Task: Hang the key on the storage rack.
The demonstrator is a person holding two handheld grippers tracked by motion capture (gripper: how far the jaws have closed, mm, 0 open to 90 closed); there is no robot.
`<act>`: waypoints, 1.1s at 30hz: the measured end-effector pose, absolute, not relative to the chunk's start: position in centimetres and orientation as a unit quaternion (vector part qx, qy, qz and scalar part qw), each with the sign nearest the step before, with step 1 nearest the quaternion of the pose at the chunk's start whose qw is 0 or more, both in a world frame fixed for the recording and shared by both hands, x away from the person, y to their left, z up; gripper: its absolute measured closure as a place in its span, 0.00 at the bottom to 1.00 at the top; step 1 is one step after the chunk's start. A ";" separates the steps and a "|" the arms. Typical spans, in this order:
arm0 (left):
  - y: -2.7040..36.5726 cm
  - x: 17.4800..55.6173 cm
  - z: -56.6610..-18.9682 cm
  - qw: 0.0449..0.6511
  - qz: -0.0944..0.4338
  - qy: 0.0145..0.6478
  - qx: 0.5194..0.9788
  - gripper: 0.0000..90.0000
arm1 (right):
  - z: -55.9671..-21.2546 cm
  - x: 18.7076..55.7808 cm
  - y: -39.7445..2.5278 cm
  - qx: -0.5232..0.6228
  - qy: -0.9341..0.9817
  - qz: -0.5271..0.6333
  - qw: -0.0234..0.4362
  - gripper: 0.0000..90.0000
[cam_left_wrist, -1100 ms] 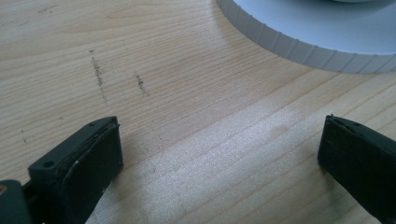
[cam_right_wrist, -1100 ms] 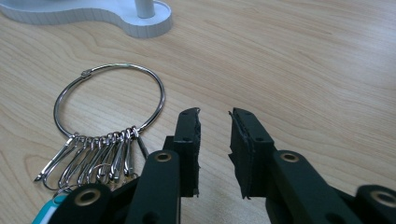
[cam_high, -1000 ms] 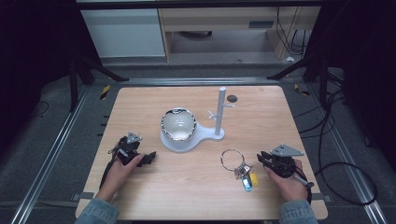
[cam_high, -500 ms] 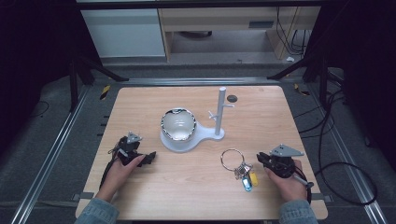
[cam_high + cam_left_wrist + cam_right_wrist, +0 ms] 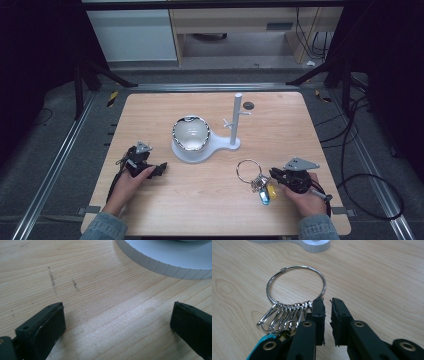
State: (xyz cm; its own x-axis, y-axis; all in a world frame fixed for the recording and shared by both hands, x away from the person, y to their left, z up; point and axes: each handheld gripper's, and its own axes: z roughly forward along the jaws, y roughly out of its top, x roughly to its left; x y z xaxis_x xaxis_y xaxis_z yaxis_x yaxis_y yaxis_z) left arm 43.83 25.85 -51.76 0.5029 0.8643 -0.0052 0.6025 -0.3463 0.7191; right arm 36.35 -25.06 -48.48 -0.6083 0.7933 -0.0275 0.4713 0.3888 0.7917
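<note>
Right tongs (image 5: 327, 306) nearly closed, narrow gap, gripping nothing, just beside key ring (image 5: 295, 285) on counter (image 5: 300, 135). Left tongs (image 5: 117, 317) wide open, empty, near white base (image 5: 170, 257).

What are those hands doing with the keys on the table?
A person holds a gripper in each hand at a wooden table. The right gripper sits next to a big metal key ring with clips and tags, its jaws nearly closed with a thin gap, just beside the ring wire. It does not look clamped on it. The left gripper rests wide open on bare wood near a white stand that holds a bowl and a post with pegs.
</note>
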 end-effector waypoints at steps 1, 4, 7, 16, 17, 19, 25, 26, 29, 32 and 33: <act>25.8 43.8 -51.8 0.340 0.193 0.460 0.798 0.00 | -48.5 36.3 -25.0 0.389 0.809 0.391 0.203 0.89; 25.8 43.8 -51.8 0.340 0.193 0.460 0.797 0.00 | -48.8 36.4 -24.7 0.384 0.816 0.386 0.193 0.88; 25.8 43.8 -51.8 0.340 0.193 0.460 0.798 0.00 | -49.0 36.5 -24.5 0.380 0.821 0.382 0.189 0.87; 25.8 43.8 -51.8 0.340 0.193 0.460 0.798 0.00 | -49.7 37.3 -24.2 0.379 0.829 0.372 0.176 0.86; 25.8 43.8 -51.8 0.340 0.193 0.460 0.798 0.00 | -49.9 37.5 -24.0 0.374 0.835 0.366 0.172 0.90; 25.8 43.8 -51.8 0.340 0.193 0.460 0.798 0.00 | -49.9 37.5 -23.9 0.374 0.836 0.363 0.171 0.92; 25.8 43.8 -51.8 0.340 0.193 0.459 0.798 0.00 | -49.8 37.8 -24.2 0.386 0.831 0.355 0.185 0.98; 25.8 43.8 -51.8 0.340 0.193 0.459 0.798 0.00 | -49.7 37.8 -24.3 0.389 0.830 0.354 0.189 0.98; 25.9 43.8 -51.8 0.340 0.193 0.459 0.798 0.00 | -49.6 37.9 -24.9 0.403 0.822 0.348 0.204 0.98; 25.9 43.8 -51.8 0.340 0.193 0.459 0.798 0.00 | -49.6 38.1 -25.7 0.416 0.814 0.347 0.210 0.98; 25.9 43.8 -51.8 0.340 0.193 0.459 0.798 0.00 | -49.6 38.1 -25.8 0.418 0.813 0.346 0.211 0.98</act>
State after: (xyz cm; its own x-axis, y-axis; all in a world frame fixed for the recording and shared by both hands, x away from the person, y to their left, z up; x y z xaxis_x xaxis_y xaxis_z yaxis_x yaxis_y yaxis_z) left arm 43.83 25.85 -51.76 0.5036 0.8639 -0.0048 0.6021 -0.3470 0.7191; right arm 38.11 -25.78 -49.65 -0.5613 0.8259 -0.0535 0.5336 0.4106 0.7394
